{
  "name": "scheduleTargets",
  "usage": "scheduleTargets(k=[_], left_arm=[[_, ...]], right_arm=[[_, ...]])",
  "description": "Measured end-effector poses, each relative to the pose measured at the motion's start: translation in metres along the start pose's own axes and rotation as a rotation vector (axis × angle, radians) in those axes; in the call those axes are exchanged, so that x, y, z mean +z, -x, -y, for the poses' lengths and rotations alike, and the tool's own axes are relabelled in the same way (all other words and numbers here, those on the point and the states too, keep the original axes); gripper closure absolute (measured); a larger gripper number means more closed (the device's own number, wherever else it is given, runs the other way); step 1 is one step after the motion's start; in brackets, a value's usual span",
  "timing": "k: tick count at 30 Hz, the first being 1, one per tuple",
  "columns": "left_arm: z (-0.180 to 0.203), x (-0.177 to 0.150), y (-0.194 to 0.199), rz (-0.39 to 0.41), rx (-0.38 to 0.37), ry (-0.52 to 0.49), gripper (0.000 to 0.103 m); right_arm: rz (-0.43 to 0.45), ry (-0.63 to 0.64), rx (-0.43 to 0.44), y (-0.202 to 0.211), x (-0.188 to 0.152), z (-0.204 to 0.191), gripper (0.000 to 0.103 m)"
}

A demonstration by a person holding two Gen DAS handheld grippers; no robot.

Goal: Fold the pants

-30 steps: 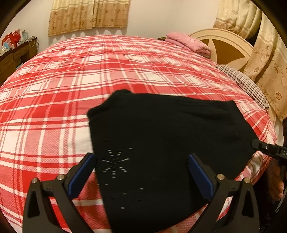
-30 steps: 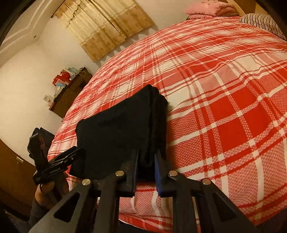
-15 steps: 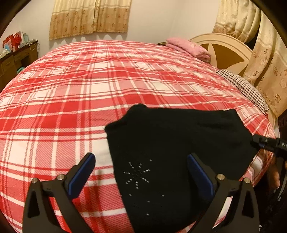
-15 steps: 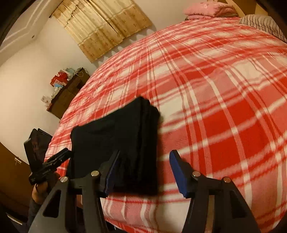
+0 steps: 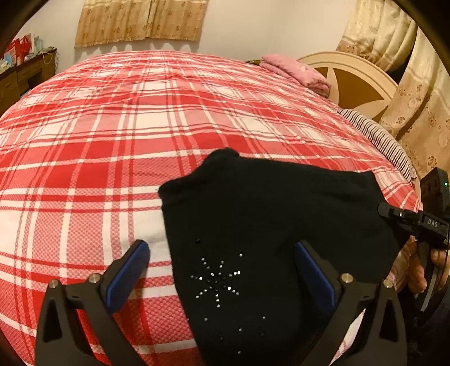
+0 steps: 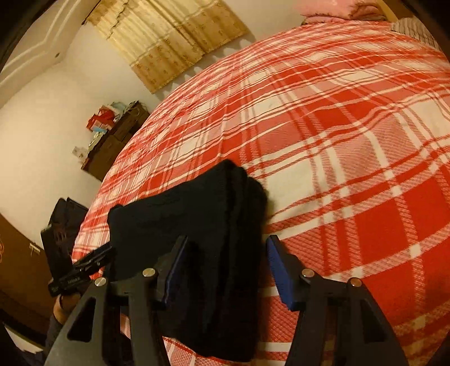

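**Folded black pants at the near edge of the bed, both grippers spread wide**

The left gripper [image 5: 222, 270] hovers over the near edge of the bed [image 5: 84, 157], its blue-padded jaws wide apart with nothing between them but air above the cloth. The right gripper [image 6: 225, 267] also stands with its jaws apart, straddling the thick stacked side of the pants [image 6: 197, 225] without clamping it.

The pants [image 5: 267, 225] lie folded into a compact black bundle on the red and white plaid bedspread, close to the near edge and toward the near right corner in the left wrist view. A starburst of small shiny studs [image 5: 216, 281] faces up on the top layer.

Farther off, a striped pillow [image 5: 379, 140] lies along the right edge. A folded pink blanket [image 5: 295, 71] sits at the far right corner by the cream headboard [image 5: 357, 81]. Beyond the far left edge stands a dark wooden dresser [image 6: 115, 143], and curtains [image 5: 140, 21] hang on the back wall.
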State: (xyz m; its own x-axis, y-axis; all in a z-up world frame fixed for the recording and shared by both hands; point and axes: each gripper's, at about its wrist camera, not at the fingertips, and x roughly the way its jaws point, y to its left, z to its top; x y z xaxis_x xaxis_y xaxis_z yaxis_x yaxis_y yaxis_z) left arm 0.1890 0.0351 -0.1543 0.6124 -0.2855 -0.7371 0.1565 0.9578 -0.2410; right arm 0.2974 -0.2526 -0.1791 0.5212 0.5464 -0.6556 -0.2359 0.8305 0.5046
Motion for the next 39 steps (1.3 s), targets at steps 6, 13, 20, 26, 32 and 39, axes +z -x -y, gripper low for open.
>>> scheduleTargets(k=[6,13,20,26,32,39], left_arm=[[0.0,0.0,-0.001,0.013,0.0,-0.004,0.0],[-0.001,-0.001,0.0,0.016,-0.097,0.009,0.008],[-0.005,-0.002,0.001,0.032,-0.126,0.002,0.017],[-0.032,-0.005,0.007,0.053,-0.206,0.096,0.051],[-0.028,-0.004,0.007,0.051,-0.247,0.103,0.081],[-0.033,0.001,0.026,0.095,-0.301,0.153,0.088]], right_arm=[[0.007,0.026,-0.004,-0.006,-0.003,-0.005,0.048],[-0.009,0.031,0.049,-0.009,-0.004,-0.011,0.069],[-0.012,-0.022,0.086,-0.012,-0.001,-0.001,0.069],[0.001,-0.019,0.127,-0.004,-0.002,-0.003,0.074],[0.0,-0.008,0.119,-0.002,0.0,-0.008,0.075],[0.01,0.038,0.144,0.01,0.011,-0.027,0.076]])
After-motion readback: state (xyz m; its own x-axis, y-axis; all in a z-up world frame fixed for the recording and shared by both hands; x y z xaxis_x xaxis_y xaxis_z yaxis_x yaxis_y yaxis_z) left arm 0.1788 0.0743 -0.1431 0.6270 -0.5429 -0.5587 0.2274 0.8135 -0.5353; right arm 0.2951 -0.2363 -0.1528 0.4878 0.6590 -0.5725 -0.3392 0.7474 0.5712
